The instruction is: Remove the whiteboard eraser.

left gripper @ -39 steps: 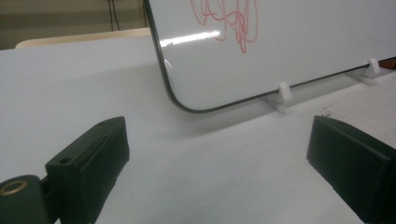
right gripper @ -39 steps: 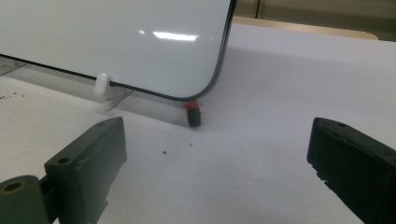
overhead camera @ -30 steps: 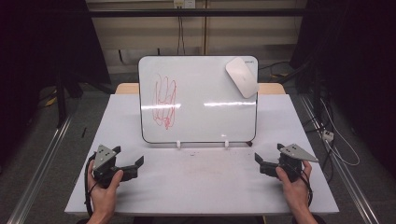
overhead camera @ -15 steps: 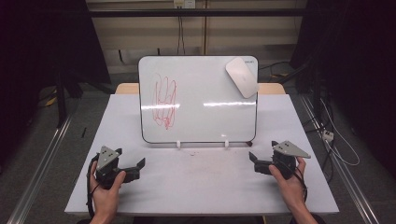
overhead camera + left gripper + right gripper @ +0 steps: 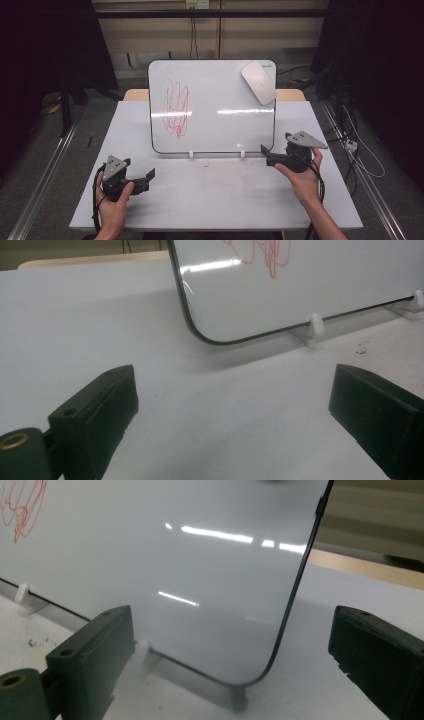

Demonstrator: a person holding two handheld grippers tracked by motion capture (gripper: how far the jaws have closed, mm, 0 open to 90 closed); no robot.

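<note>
The upright white glossy whiteboard (image 5: 165,575) is cut off by the right claw view's top and left edges, its red scribble (image 5: 22,507) cropped too.

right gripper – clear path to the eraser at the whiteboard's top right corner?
Probably yes. The right gripper is open near the whiteboard lower right corner, holding nothing, and the eraser sits above it on the board face with nothing between.

The board (image 5: 215,112) is white with a thin black rim and carries a red scribble (image 5: 176,107) on its left half. A white eraser (image 5: 259,82) sits at its top right corner. Its 2 feet (image 5: 190,154) are white. The table (image 5: 220,195) is white. Both grippers, left (image 5: 145,179) and right (image 5: 266,153), are black with grey top plates.
</note>
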